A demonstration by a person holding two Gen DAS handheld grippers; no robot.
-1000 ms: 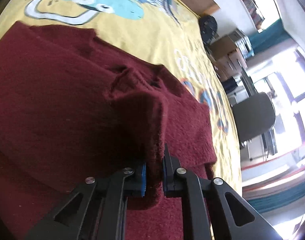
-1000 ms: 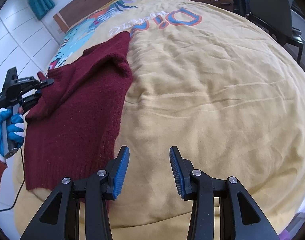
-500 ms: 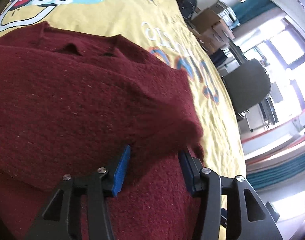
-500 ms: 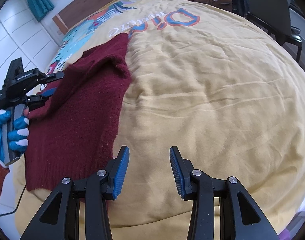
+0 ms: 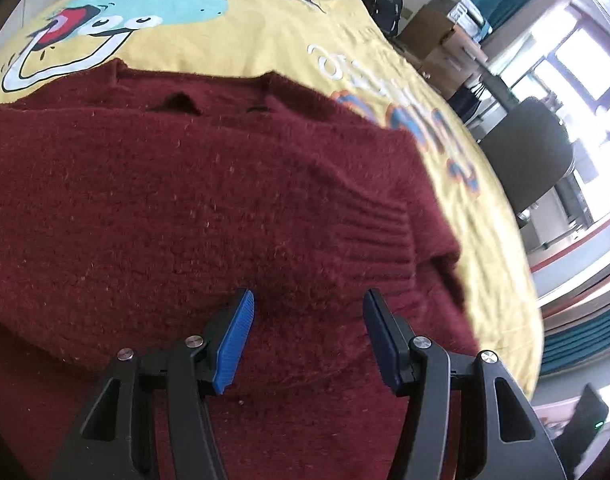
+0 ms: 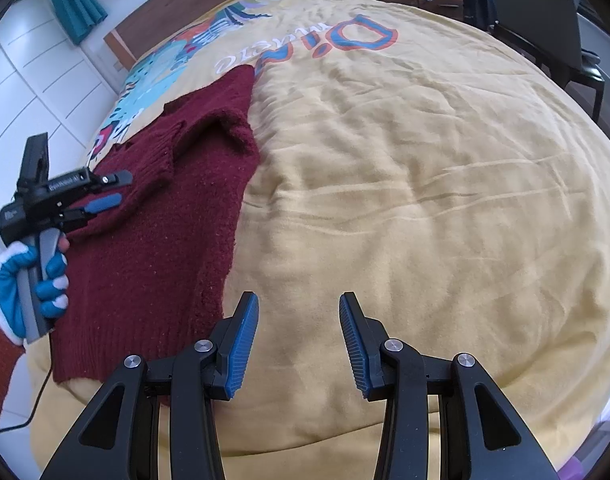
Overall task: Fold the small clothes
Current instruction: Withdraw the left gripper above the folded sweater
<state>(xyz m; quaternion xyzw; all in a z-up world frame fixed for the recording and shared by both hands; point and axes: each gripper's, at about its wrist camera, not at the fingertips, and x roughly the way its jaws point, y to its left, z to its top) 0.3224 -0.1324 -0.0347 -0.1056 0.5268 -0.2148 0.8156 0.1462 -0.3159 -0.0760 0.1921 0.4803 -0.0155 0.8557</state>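
Released, sweater [image 5: 209,208] lies under the opened left tool [image 5: 309,340].

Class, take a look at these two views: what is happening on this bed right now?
A person with a two-finger tool in each hand is folding a maroon knit sweater on a yellow printed bedspread. The left tool hovers open over the sweater, one sleeve already laid across the body. The right tool waits open above bare bedspread beside it.
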